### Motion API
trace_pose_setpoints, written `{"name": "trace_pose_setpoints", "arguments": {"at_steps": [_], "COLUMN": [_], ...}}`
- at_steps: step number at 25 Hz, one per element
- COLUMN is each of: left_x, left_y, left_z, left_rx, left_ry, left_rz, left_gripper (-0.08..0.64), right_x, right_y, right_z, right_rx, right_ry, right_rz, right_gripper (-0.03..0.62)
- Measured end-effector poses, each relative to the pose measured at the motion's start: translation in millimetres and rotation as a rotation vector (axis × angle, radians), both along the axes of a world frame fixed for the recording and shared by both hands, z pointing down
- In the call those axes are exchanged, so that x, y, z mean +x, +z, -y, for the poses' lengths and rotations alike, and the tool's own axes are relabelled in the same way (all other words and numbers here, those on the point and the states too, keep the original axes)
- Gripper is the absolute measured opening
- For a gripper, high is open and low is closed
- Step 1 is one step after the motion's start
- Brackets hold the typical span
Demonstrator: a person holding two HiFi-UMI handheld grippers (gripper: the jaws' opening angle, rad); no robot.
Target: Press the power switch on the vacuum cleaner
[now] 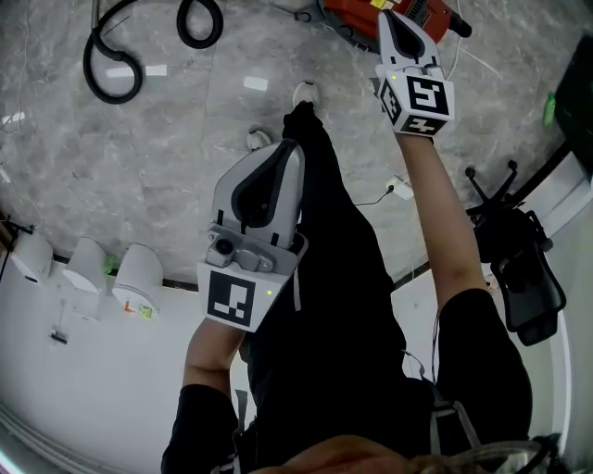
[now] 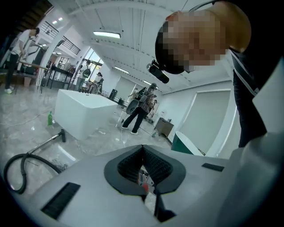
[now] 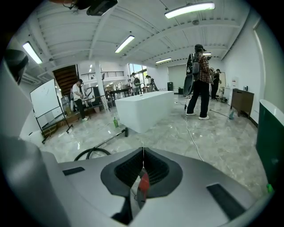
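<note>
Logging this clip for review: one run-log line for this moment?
left gripper: shut, empty; right gripper: shut, empty, over red vacuum cleaner; press: cannot tell

A large open workshop hall: polished marble floor (image 3: 213,133), ceiling strip lights (image 3: 189,9), a wheeled whiteboard (image 3: 44,102), stairs (image 3: 66,75) to a railed mezzanine, a long white block (image 3: 142,108), and people (image 3: 199,80) standing about.

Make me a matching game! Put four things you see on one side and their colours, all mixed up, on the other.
Things:
1. vacuum cleaner
2. hose
3. bottle
4. counter

Colours:
a. green
b. red
c. white
d. black

Pairs: 1-b, 2-d, 3-a, 4-c
</note>
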State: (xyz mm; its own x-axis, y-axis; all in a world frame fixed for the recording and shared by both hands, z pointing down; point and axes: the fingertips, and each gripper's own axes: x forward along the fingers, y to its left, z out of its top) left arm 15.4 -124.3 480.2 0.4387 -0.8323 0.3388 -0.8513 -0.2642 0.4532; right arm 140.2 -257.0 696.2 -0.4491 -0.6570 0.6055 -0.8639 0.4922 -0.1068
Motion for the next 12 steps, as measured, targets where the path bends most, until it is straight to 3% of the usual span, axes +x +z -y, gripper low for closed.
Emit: {"name": "trace_pose_setpoints", "arguments": {"at_steps": [7, 12], "left_x": [19, 23], "left_y": [36, 49], "left_z": [-6, -5], "left_rx": [-0.027, -0.056], "left_ry": [0.094, 0.079], "left_rz": [-0.020, -0.045], "left_gripper": [0.011, 0.011], "right_x": [3, 11], "right_y": [50, 79], "right_z": [9, 18], "right_rx": [-0.043, -0.047], "right_ry": [-0.003, 0.005], "right_rz": [-0.030, -0.060], "right_gripper": [0.018, 0.018]}}
